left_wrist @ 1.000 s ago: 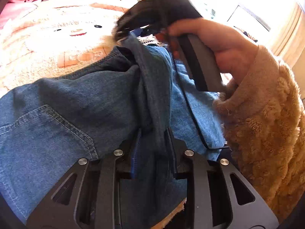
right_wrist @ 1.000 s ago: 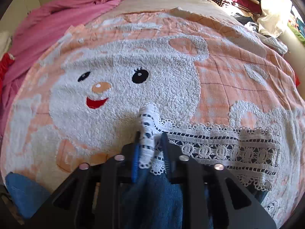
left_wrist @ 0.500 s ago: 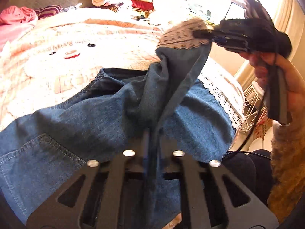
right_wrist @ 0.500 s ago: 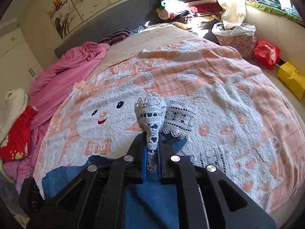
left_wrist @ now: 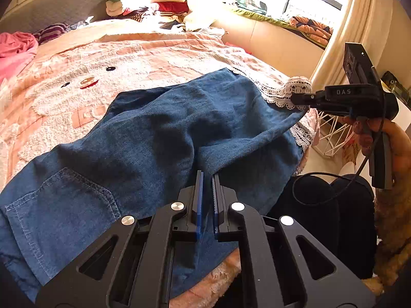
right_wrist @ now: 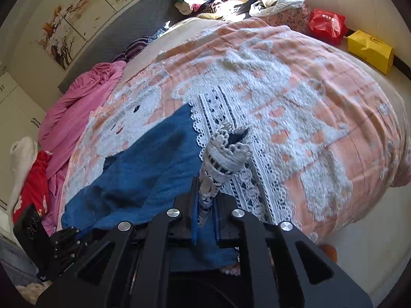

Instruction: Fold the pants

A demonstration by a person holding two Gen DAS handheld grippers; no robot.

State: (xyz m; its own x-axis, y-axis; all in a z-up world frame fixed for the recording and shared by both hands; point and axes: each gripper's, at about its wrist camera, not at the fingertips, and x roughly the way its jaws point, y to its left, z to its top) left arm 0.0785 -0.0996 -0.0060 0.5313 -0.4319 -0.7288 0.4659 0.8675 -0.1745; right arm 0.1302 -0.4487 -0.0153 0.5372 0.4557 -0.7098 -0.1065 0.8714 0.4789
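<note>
Blue denim pants (left_wrist: 159,133) with white lace hems lie across a peach bedspread (left_wrist: 143,48). My left gripper (left_wrist: 207,177) is shut on a fold of the denim near the bed's front edge. Off to the right, my right gripper (left_wrist: 299,100) is shut on the lace hem (left_wrist: 295,87) and holds it lifted, so the leg stretches between the two grippers. In the right wrist view the same gripper (right_wrist: 205,182) pinches the bunched lace hem (right_wrist: 226,151), with the pants (right_wrist: 143,166) to its left. A back pocket (left_wrist: 61,200) shows at lower left.
Pink bedding (right_wrist: 77,102) is heaped at the bed's far left. Piled clothes (left_wrist: 154,0) sit beyond the headboard end. A red bag (right_wrist: 327,24) and yellow box (right_wrist: 370,47) stand on the floor past the bed. A white wire basket (left_wrist: 331,138) stands under the right gripper.
My right gripper has swung far to the right with the lace hem, pulling the leg out flat across the bed. My left gripper closed on the denim fold and shifted slightly.
</note>
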